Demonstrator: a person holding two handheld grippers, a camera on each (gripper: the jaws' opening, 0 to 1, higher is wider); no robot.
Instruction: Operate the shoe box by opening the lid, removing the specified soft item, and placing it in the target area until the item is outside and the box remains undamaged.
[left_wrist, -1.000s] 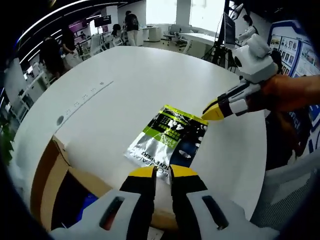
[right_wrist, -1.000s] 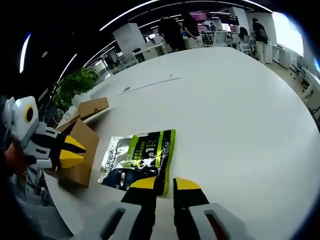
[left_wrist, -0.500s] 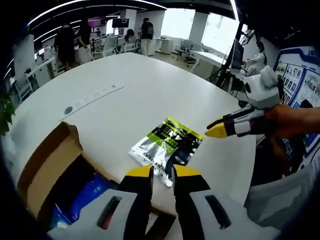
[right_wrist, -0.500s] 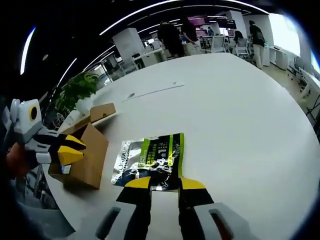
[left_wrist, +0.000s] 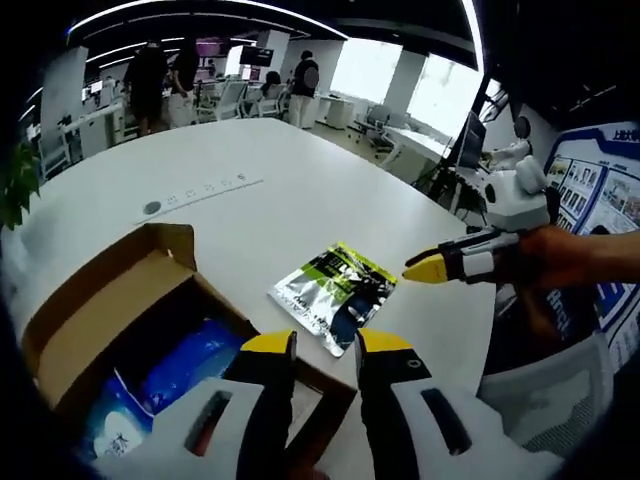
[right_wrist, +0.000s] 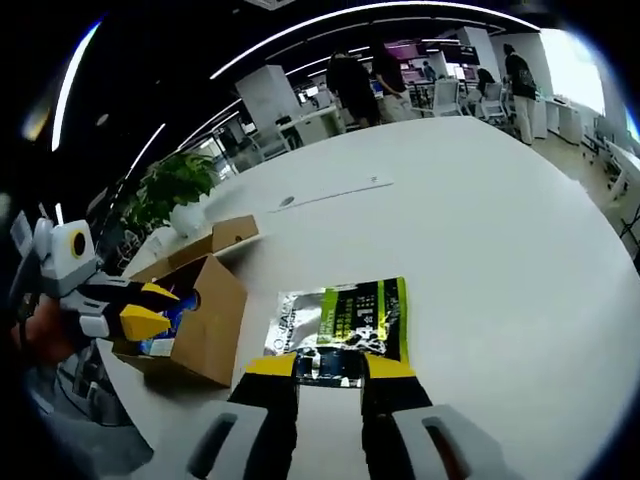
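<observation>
shoe box (left_wrist: 120, 330) lid open, green pouch (right_wrist: 345, 320) already out, flat on the bench (right_wrist: 480, 230) just beside it. left gripper (left_wrist: 322, 345) and right gripper (right_wrist: 330, 366) slightly parted, empty — placement looks done, next: pull clear of the box.

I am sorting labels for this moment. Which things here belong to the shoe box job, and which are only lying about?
Belong to the job:
- open cardboard box
- green and silver packet lying flat on the white table
- blue soft pack inside the box
- left hand-held gripper, right hand-held gripper

Just lying about:
- potted plant
- poster board
- chairs
</observation>
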